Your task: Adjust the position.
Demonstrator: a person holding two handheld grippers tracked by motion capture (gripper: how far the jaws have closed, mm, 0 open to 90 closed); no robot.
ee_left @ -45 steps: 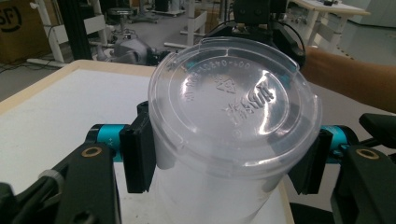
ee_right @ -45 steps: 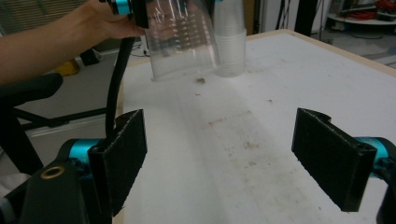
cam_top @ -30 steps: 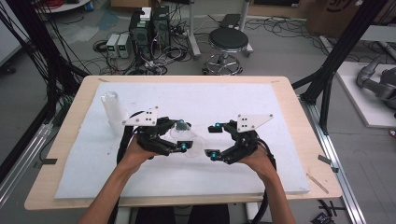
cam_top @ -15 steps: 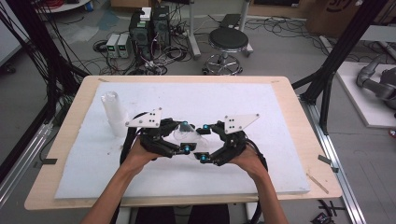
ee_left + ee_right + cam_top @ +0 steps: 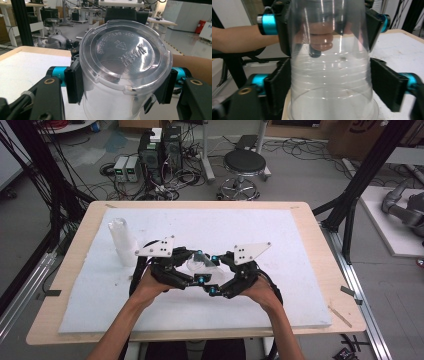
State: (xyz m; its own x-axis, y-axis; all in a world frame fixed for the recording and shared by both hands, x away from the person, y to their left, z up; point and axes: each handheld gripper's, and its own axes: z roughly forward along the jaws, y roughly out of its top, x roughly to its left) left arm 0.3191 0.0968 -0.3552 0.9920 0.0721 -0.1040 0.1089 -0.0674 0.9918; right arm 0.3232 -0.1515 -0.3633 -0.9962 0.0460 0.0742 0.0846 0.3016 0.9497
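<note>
A clear plastic cup (image 5: pixel 199 262) is held on its side above the middle of the white mat, between both grippers. In the left gripper view its closed base (image 5: pixel 125 53) faces the camera, and my left gripper (image 5: pixel 119 85) is shut on its wall just behind the base. My right gripper (image 5: pixel 332 83) faces it from the other end. Its black pads (image 5: pixel 277 86) press the wider part of the cup (image 5: pixel 330 72) near the open rim. In the high view my left gripper (image 5: pixel 198 266) and right gripper (image 5: pixel 213 274) sit nose to nose.
A stack of clear cups (image 5: pixel 121 240) stands upright at the mat's left side, just beyond the left hand. The white mat (image 5: pixel 280 235) covers most of the wooden table (image 5: pixel 320 245). A stool and cabled equipment stand on the floor beyond the far edge.
The right gripper has moved left and closed the gap to the left gripper, and now has its jaws on the cup. The left gripper has stayed nearly in place.
</note>
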